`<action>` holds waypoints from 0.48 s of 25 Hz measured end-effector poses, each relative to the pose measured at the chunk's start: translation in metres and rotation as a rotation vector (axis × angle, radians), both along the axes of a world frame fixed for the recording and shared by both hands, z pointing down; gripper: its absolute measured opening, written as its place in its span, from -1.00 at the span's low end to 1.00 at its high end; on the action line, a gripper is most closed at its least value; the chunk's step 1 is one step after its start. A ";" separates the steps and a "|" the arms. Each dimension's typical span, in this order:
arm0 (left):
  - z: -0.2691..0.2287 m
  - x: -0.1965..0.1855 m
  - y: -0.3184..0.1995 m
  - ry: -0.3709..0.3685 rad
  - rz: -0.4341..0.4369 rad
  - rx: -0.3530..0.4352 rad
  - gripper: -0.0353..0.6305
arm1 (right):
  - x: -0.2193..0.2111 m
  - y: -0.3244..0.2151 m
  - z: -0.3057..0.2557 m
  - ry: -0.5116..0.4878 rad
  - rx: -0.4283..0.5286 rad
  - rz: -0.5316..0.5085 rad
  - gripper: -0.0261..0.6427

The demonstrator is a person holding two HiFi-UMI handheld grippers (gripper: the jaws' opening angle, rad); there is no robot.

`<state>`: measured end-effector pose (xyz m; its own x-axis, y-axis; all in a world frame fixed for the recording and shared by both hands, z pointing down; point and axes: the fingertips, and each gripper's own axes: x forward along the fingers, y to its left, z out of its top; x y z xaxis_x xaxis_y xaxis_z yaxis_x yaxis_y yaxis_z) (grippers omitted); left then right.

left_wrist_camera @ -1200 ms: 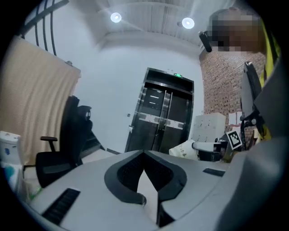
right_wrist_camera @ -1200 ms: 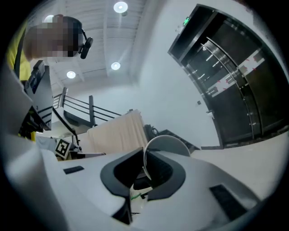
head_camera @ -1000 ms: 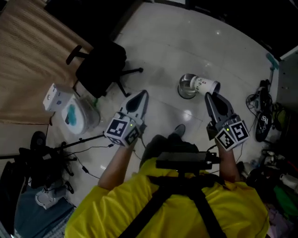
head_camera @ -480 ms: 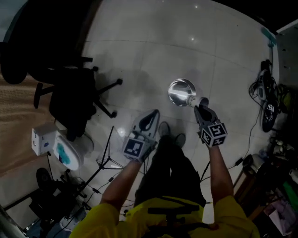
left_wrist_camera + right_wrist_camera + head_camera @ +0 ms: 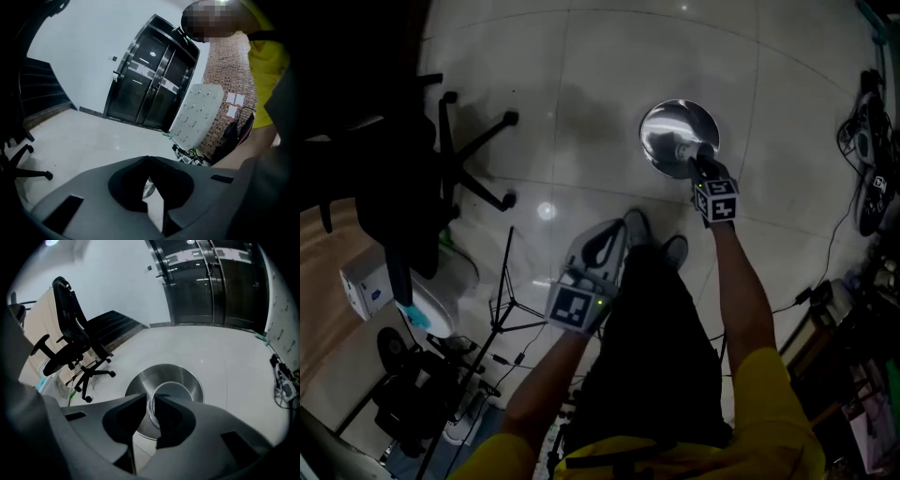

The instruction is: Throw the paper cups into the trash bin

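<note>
A round steel trash bin (image 5: 661, 127) stands open on the pale tiled floor. My right gripper (image 5: 695, 162) hangs over its near rim with a white paper cup (image 5: 681, 150) at its tips, above the bin's mouth. In the right gripper view the cup (image 5: 174, 391) has its rim between the jaws, which are opening with a small gap at the tips, and the bin (image 5: 140, 384) lies right below. My left gripper (image 5: 613, 229) is held lower, near the person's legs. Its tips (image 5: 149, 158) meet, shut, with nothing in them.
A black office chair (image 5: 403, 178) stands left of the bin. A thin tripod stand (image 5: 511, 300) and dark gear are at lower left, with a white box (image 5: 364, 286) beside them. Cables (image 5: 867, 178) lie on the floor at the right. The person's shoes (image 5: 654, 242) are just short of the bin.
The right gripper has carried the cup from beside the bin to above its mouth, and its jaws have parted a little. The left gripper dropped back toward the legs.
</note>
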<state>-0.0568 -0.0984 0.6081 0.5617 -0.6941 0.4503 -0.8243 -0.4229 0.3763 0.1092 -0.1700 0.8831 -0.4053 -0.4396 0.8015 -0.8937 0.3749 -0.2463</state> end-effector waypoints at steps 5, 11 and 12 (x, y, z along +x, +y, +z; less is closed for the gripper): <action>0.004 -0.014 0.002 -0.021 -0.015 -0.023 -0.89 | -0.001 0.015 0.024 0.008 -0.052 -0.039 -0.64; 0.011 -0.026 -0.007 -0.035 -0.033 -0.016 -0.89 | -0.006 0.015 0.034 -0.001 -0.065 -0.026 -0.62; 0.013 -0.027 -0.007 -0.035 -0.037 -0.018 -0.89 | -0.006 0.014 0.033 -0.007 -0.059 -0.019 -0.62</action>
